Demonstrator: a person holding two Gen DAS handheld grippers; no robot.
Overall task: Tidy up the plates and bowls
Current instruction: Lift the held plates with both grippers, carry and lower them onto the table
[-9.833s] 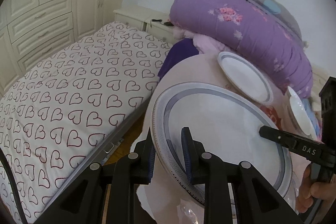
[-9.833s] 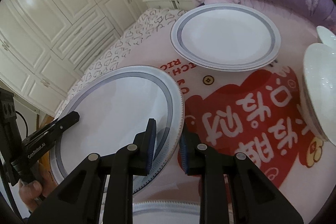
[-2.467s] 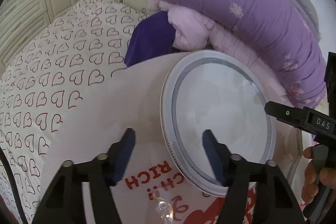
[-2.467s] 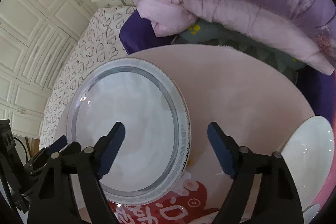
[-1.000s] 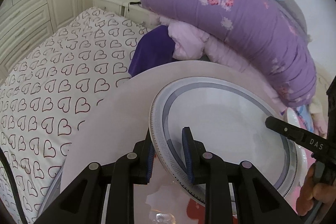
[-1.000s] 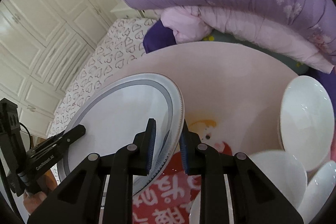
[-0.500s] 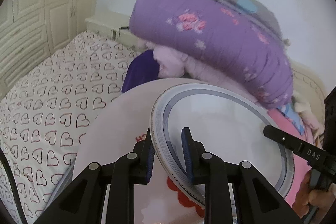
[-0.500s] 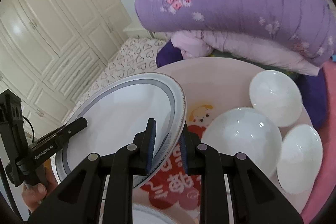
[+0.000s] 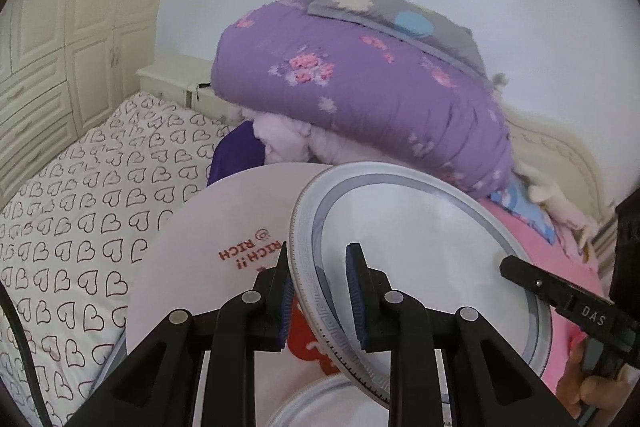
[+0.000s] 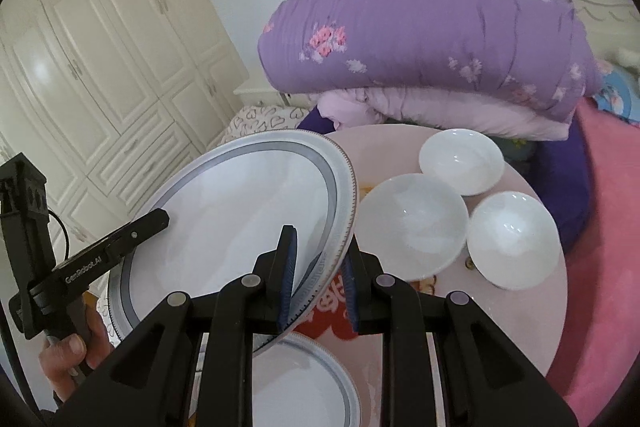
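Lifted since a second ago, the large plate [image 9: 420,259] now hangs tilted above the round table [image 9: 208,247], and three white bowls [image 10: 412,223] that were half out of sight show whole on the far right side; both tools have climbed with it; the left gripper [image 9: 322,291] pinches the near rim, jaws narrow on the plate, and the right gripper [image 10: 316,279] clamps the opposite edge the same way; a second plate [image 10: 304,383] lies flat on the table beneath; red print on the tablecloth reads "RICH!!" upside down; "DAS" and "GenRobot.AI" mark the gripper bodies; the held plate is white with a grey-blue band and a key-pattern rim; behind, a purple floral quilt [image 10: 432,39] is piled on the bed.
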